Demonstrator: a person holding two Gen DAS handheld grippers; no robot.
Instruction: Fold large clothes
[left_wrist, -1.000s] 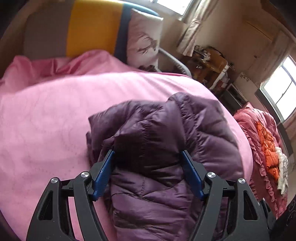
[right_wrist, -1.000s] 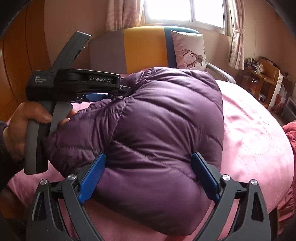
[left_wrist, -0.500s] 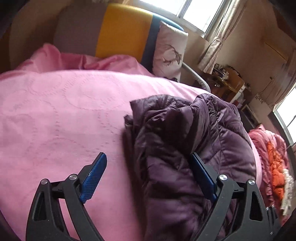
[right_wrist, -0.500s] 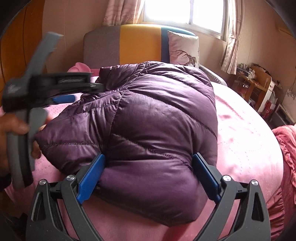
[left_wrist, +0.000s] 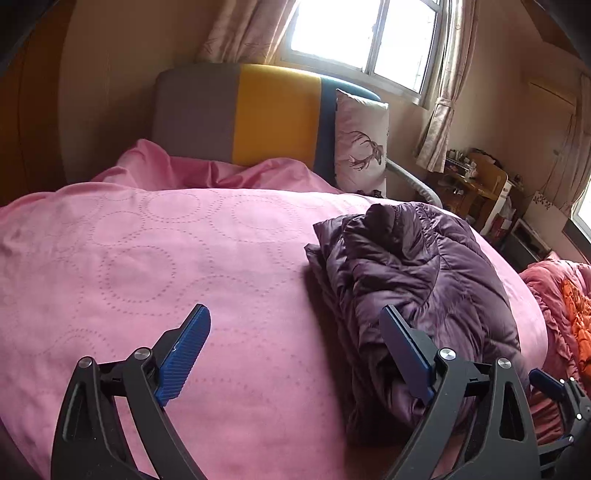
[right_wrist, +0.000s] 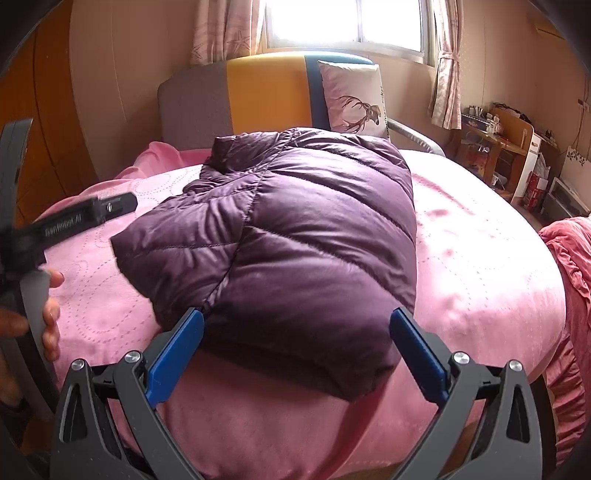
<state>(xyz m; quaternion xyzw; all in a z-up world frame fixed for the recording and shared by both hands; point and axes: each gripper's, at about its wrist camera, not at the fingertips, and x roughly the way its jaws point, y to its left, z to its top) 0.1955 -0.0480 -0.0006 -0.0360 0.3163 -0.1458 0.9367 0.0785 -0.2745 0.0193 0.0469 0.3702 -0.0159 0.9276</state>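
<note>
A purple quilted down jacket (right_wrist: 295, 236) lies folded into a thick bundle on the pink bed cover (right_wrist: 480, 258). It also shows in the left wrist view (left_wrist: 417, 288) to the right of my left gripper. My left gripper (left_wrist: 295, 347) is open and empty over the bare cover; its right finger (left_wrist: 404, 350) is beside the jacket's edge. My right gripper (right_wrist: 295, 347) is open and empty, its blue pads level with the jacket's near end. The left gripper's body (right_wrist: 74, 221) shows at the left of the right wrist view, held in a hand.
A grey, yellow and blue headboard (left_wrist: 258, 118) and a deer-print pillow (left_wrist: 360, 144) stand at the bed's far end. A wooden desk with clutter (right_wrist: 498, 147) is at the right. A red ruffled blanket (left_wrist: 561, 306) lies beside the bed's right edge.
Both grippers have pulled back from the jacket. The left gripper has swung left off the bundle onto the bare cover. The jacket has settled lower on the bed.
</note>
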